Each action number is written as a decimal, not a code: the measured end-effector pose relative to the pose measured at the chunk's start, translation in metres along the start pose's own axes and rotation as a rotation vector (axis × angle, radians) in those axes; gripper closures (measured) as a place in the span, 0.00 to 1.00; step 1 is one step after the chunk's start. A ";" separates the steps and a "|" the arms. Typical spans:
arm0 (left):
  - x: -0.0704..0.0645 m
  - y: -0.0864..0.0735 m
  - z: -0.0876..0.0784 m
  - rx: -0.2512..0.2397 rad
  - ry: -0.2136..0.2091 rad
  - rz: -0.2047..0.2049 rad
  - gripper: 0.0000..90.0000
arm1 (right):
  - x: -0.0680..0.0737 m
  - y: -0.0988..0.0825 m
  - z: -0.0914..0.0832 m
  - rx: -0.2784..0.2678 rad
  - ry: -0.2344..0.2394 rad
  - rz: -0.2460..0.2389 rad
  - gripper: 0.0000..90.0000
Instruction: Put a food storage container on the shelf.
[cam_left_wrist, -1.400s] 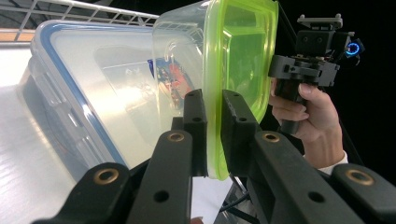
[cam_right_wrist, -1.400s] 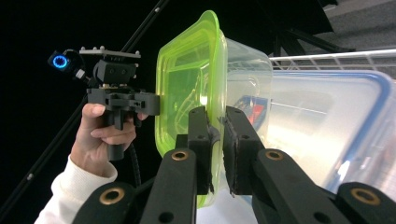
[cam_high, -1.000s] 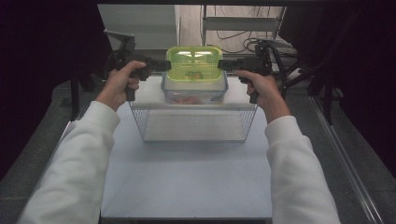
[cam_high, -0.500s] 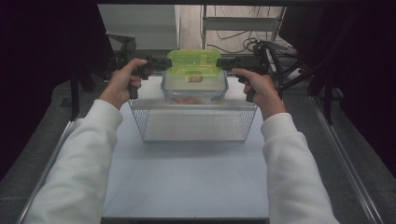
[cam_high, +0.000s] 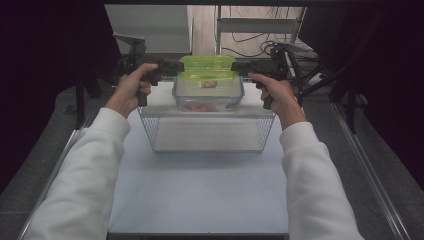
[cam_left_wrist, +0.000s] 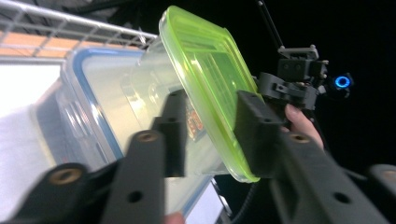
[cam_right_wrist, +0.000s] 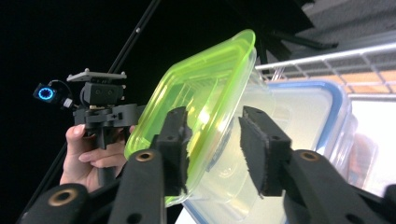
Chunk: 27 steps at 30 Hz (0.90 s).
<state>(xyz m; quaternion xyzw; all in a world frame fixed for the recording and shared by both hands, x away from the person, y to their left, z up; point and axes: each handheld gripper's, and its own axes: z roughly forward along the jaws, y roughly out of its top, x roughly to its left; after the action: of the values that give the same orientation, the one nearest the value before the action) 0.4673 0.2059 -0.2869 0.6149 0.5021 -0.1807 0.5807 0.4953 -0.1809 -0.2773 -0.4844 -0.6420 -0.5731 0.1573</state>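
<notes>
Gripper views show both grippers, left gripper (cam_left_wrist: 205, 135) and right gripper (cam_right_wrist: 212, 149), spread, jaws just opening, straddling the green-lidded container's (cam_high: 207, 70) rim. From above, it sits on a blue-rimmed container (cam_high: 207, 100) over a wire basket (cam_high: 207, 135).

White long sleeves (cam_high: 95, 165) cover both forearms; each hand carries a black gripper (cam_high: 170, 68) with brass-coloured screws (cam_left_wrist: 65, 176), padded black jaws and trailing black cables (cam_high: 295, 65).

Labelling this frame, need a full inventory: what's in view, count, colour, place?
green-lidded container: 1, clear with lime lid, stacked on the blue-rimmed container, between both grippers' fingers.
blue-rimmed container: 1, clear, blue-edged lid, food inside, on the basket's far edge.
wire basket: 1, silver, mid-table.
table: 1, white.
left gripper: 1, black, jaws just opening, at the lid's left end.
right gripper: 1, black, jaws just opening, at the lid's right end.
sleeves: 2, white.
</notes>
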 end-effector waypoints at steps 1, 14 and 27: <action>-0.001 0.000 -0.001 -0.006 0.003 0.002 0.63 | 0.001 0.000 -0.001 -0.005 0.002 -0.004 0.64; -0.014 -0.013 -0.019 -0.052 0.048 0.092 0.35 | 0.019 -0.005 -0.020 -0.035 -0.020 -0.090 0.53; -0.032 -0.080 -0.047 -0.055 0.062 0.197 0.28 | 0.041 -0.055 -0.055 -0.024 -0.026 -0.208 0.48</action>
<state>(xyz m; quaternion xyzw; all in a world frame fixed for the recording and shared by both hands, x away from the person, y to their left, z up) 0.3699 0.2203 -0.2915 0.6503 0.4616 -0.0896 0.5967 0.4114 -0.2044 -0.2621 -0.4243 -0.6840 -0.5877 0.0829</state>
